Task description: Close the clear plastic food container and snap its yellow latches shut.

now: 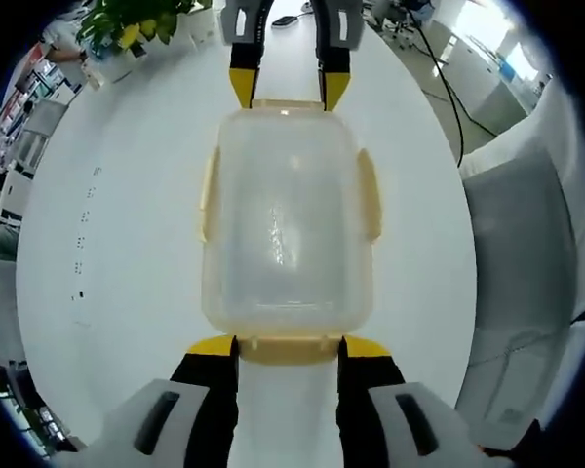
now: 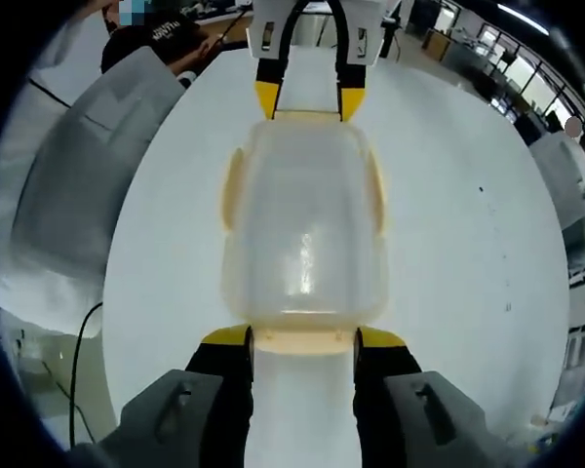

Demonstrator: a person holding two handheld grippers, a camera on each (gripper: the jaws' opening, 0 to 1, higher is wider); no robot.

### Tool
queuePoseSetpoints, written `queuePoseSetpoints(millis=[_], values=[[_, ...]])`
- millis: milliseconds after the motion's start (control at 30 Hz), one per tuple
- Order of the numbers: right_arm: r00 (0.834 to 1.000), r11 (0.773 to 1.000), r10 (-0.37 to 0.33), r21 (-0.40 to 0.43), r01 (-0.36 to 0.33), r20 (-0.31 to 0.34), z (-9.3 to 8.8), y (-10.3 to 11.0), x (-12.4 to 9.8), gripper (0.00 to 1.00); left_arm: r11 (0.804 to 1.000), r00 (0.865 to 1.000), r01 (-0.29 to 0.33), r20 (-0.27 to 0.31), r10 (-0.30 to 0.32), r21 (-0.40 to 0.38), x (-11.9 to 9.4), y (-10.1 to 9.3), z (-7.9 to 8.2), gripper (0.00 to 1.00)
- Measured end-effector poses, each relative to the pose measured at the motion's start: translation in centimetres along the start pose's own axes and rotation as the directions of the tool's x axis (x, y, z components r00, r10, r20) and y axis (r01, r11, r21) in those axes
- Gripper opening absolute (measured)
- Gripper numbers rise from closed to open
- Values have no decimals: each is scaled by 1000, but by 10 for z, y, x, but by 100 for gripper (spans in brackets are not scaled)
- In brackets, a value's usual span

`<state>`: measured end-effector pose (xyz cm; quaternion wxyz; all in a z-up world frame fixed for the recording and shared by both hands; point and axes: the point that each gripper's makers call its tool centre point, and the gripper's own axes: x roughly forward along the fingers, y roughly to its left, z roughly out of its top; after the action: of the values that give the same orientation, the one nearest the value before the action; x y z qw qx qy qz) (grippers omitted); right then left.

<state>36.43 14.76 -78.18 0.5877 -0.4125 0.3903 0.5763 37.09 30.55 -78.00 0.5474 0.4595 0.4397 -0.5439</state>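
Both grippers bracket the clear plastic food container point(image 1: 288, 224) end to end on the white table point(image 1: 127, 244). Left gripper point(image 1: 288, 346) has its jaws spread wide, the yellow tips sitting either side of the near end latch point(image 1: 289, 348), seemingly just touching it, not clamped on anything. From the right gripper view, the right gripper point(image 2: 304, 337) mirrors that: jaws wide apart, tips flanking the latch point(image 2: 304, 340) at its own end, nothing gripped. Each tool appears at the top of the other's picture, parked at the far short end of the box. The lid looks already seated on the tub, and the container sits flat and square between the two tools, roughly mid-table. Two more yellow latches point(image 1: 369, 195) run along the long sides; whether any latch is fully snapped I can't tell from here. My read on handling: an empty, thin-walled tub, so light it will skate on this smooth tabletop if pushed from one end only. The walls are glossy and likely slippery and a bit flexible, so squeezing the body is poor value. Better to work the latch tabs themselves, pressing each down against the rim while the opposite tool braces the box.
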Motion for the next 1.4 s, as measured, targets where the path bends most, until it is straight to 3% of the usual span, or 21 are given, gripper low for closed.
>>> queuePoseSetpoints(millis=[200, 467, 633, 667, 700, 733, 767, 833, 867, 933, 1033, 1100, 1133, 1233, 1300, 1333, 1367, 1400], values=[[1000, 1000, 14, -1, -14, -26, -8, 4, 5, 36, 1000, 1000, 26, 3, -26, -8, 7, -5, 3, 33], [1000, 1000, 22, -4, -22, -12, -7, 4, 5, 37, 999, 999, 32, -9, -32, -19, 7, -5, 1, 33], [999, 999, 27, -16, -28, -31, -8, 4, 6, 37, 999, 999, 17, -45, -15, 38, 11, -5, -2, 33], [999, 999, 27, -18, -28, -34, -10, 3, 7, 37, 998, 999, 10, -44, -8, 63, 11, -4, -2, 30], [999, 999, 27, -20, -28, -31, -9, 3, 7, 37, 995, 998, -37, -47, 42, 97, 11, 6, -3, 23], [999, 999, 27, -24, -28, -25, -9, 3, 7, 37, 995, 998, -35, -54, 41, 98, 11, 5, -4, 17], [999, 999, 28, -23, -28, -22, -9, 3, 7, 37, 996, 998, -19, -52, 24, 90, 12, 2, -5, 20], [999, 999, 30, -21, -31, -18, -9, 2, 7, 37, 998, 998, 56, -22, -56, -1, 17, -11, -2, 36], [999, 999, 31, -18, -31, -18, -10, 2, 7, 37, 999, 999, 36, -38, -36, 7, 18, -7, -5, 40], [999, 999, 30, -11, -30, -20, -12, 2, 8, 37, 998, 998, -5, -63, 9, 67, 20, 0, -11, 39], [999, 1000, 22, -9, -23, -45, -20, 2, 13, 33, 1000, 997, 17, -79, -17, 1, 24, -3, -19, 40], [998, 999, 23, 37, -22, -50, -26, 2, 15, 32, 997, 997, 39, -58, -42, -63, 24, -6, -21, 42], [998, 995, 31, 100, -27, -45, -29, 3, 16, 35, 993, 998, 35, -44, -40, -109, 24, -4, -22, 43], [998, 983, -2, 183, 14, -66, -42, -4, 17, 47, 973, 999, 15, -27, -22, -231, 23, 1, -32, 45], [994, 962, -55, 262, 79, -99, -57, -14, 16, 48, 934, 999, -7, -53, -13, -356, 21, 3, -46, 48], [992, 948, -64, 305, 93, -104, -64, -17, 15, 48, 905, 999, -8, -50, -15, -425, 20, 3, -51, 51], [993, 938, -63, 334, 95, -105, -68, -18, 14, 47, 884, 1000, -4, -30, -11, -467, 18, 4, -51, 53], [991, 912, -65, 396, 106, -116, -76, -18, 11, 47, 843, 1000, 17, 21, -7, -538, 15, 4, -49, 54]])
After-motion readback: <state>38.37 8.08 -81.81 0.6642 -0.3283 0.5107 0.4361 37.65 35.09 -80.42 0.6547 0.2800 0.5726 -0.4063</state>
